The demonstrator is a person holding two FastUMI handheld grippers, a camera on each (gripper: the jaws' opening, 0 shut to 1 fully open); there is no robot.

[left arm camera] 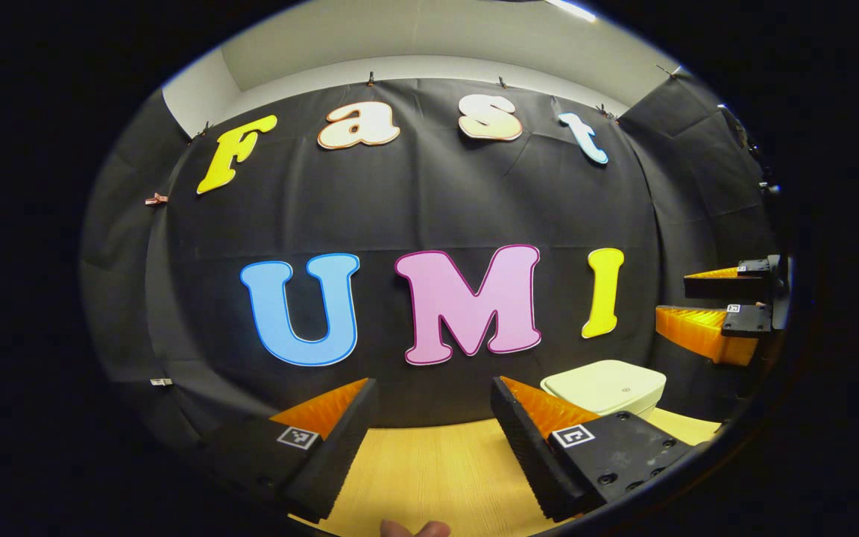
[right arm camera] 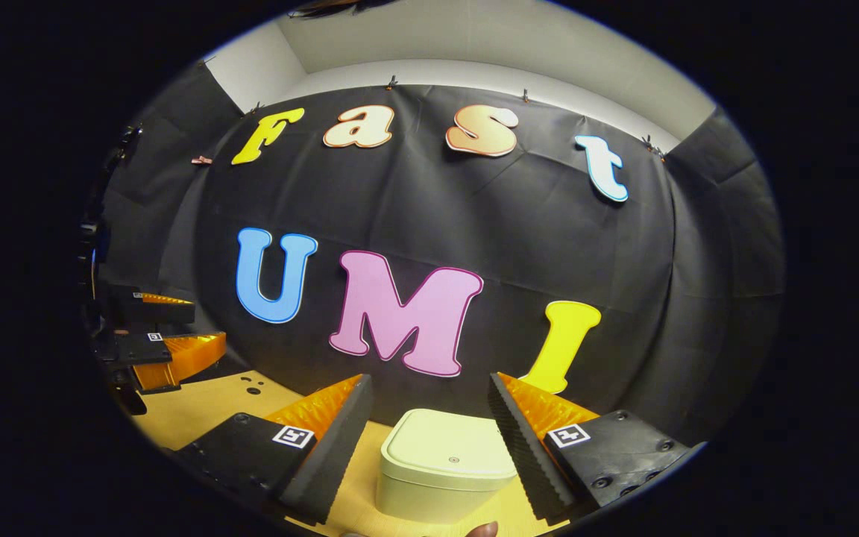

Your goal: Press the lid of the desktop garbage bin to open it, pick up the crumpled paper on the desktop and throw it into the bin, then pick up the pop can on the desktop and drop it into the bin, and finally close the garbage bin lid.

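Bin (right arm camera: pixel 446 466): pale, rounded-square, smooth plastic, lid apparently closed, sits on light wood-grain tabletop (right arm camera: pixel 206 406), centred ahead of right claw (right arm camera: pixel 429 432). Right claw spread, empty. Left claw (left arm camera: pixel 433 425) spread, empty; ridged inner pads.

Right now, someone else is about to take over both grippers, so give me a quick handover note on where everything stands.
Left gripper: open, holding nothing, raised over the wooden desktop.
Right gripper: open, holding nothing, aimed at the garbage bin, which sits just ahead between its fingers without touching them.
Bin: lid is down and closed. From the left gripper view the bin lies ahead to the right.
Crumpled paper and pop can: not located from these views, so find them before starting.
Done: nothing yet, judging by the closed lid.
Left: press the lid open, drop in paper, then can, close the lid.
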